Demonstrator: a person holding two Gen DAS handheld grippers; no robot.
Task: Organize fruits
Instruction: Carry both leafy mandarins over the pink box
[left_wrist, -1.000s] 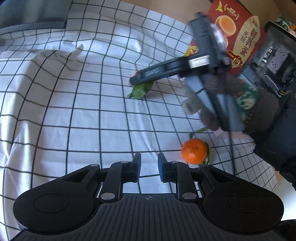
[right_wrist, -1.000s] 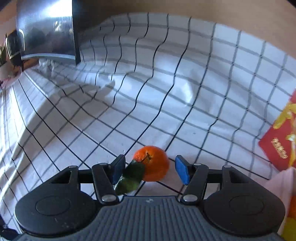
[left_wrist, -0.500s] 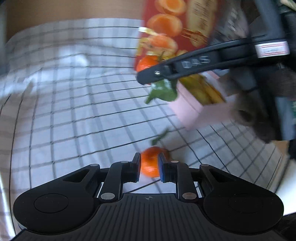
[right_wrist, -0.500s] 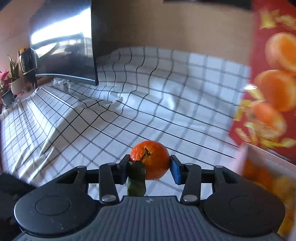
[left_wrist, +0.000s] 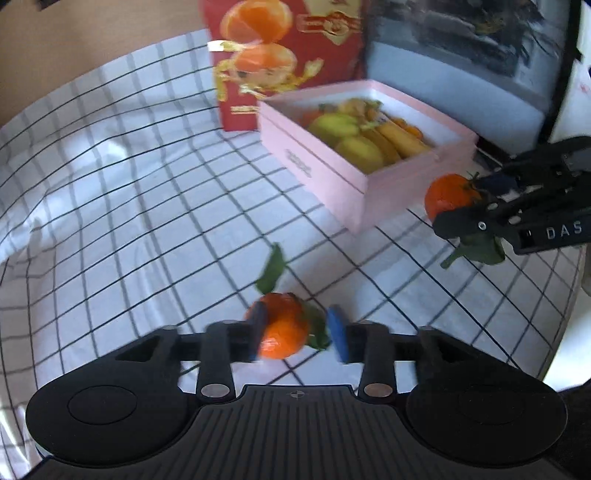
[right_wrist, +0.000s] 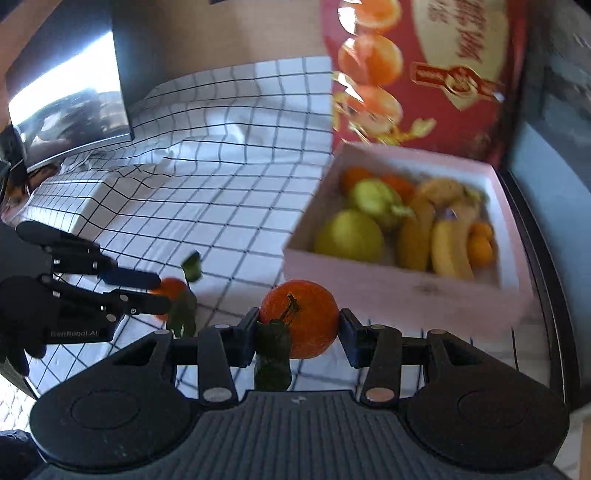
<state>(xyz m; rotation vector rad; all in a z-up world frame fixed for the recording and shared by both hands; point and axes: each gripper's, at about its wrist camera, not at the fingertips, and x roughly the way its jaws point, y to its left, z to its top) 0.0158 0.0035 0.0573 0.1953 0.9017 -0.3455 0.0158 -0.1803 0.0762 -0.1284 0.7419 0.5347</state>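
Checked cloth (left_wrist: 129, 206) carries a pink box (left_wrist: 332, 173); right gripper (right_wrist: 299, 334) clamps one tangerine (right_wrist: 306, 321), left gripper (left_wrist: 295, 332), part open, loosely brackets another (left_wrist: 282, 332).

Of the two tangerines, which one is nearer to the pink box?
The tangerine in the right gripper, beside the pink box; the left gripper has its tangerine farther back.

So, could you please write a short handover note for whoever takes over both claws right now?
Left claw: around a leafy tangerine, one pad touching, the other apart from it; whether it grips is unclear.
Right claw: shut on the second tangerine, held in front of the pink box.
The box stands on the checked cloth before the red carton.
Done: apples, bananas and small oranges lie in the box.
Left: both tangerines go in, probably the right one first.
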